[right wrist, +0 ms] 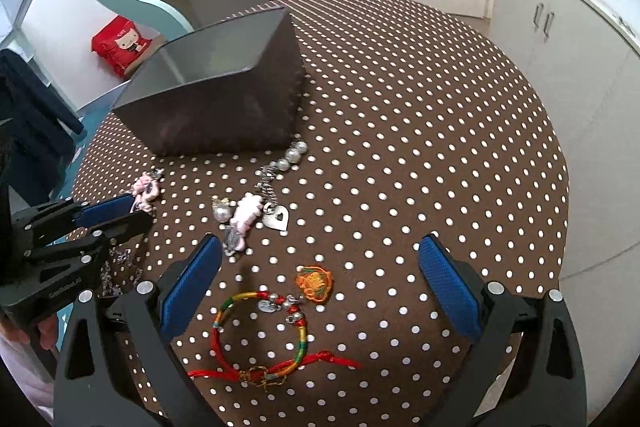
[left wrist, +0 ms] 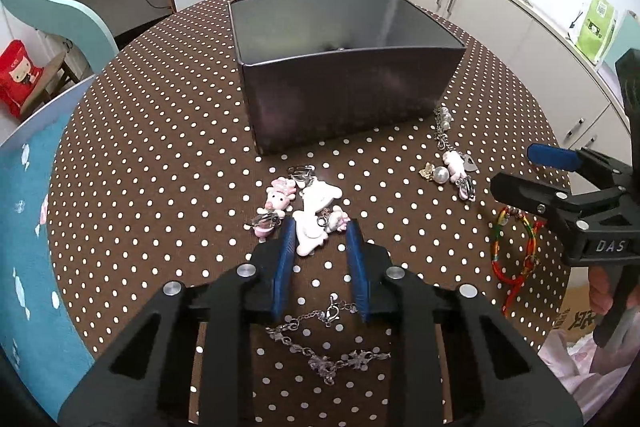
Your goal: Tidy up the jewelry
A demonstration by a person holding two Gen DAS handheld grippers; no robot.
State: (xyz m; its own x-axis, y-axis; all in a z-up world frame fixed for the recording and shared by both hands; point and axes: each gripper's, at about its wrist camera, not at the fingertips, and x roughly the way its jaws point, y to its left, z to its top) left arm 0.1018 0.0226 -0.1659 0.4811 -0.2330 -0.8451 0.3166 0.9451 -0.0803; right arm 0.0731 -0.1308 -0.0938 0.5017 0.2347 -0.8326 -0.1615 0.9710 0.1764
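Brown dotted cloth covers our round table (left wrist: pixel 160 131), left tool (left wrist: pixel 320 227) part-closed around glossy charms (left wrist: pixel 316 215), right tool (right wrist: pixel 320 267) wide, empty.

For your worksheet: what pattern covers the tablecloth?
White dots on the brown tablecloth; clearest in right wrist view.

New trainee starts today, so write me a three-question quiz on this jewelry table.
1. True or false: the cord bracelet already lies inside the grey box.
2. What sits between the left gripper fingertips? A. pearl chain B. white-and-pink charms C. heart tag
3. In one word, how do the right gripper jaws stand?

Key: 1 false, it lies on the cloth; 2 B; 3 open.
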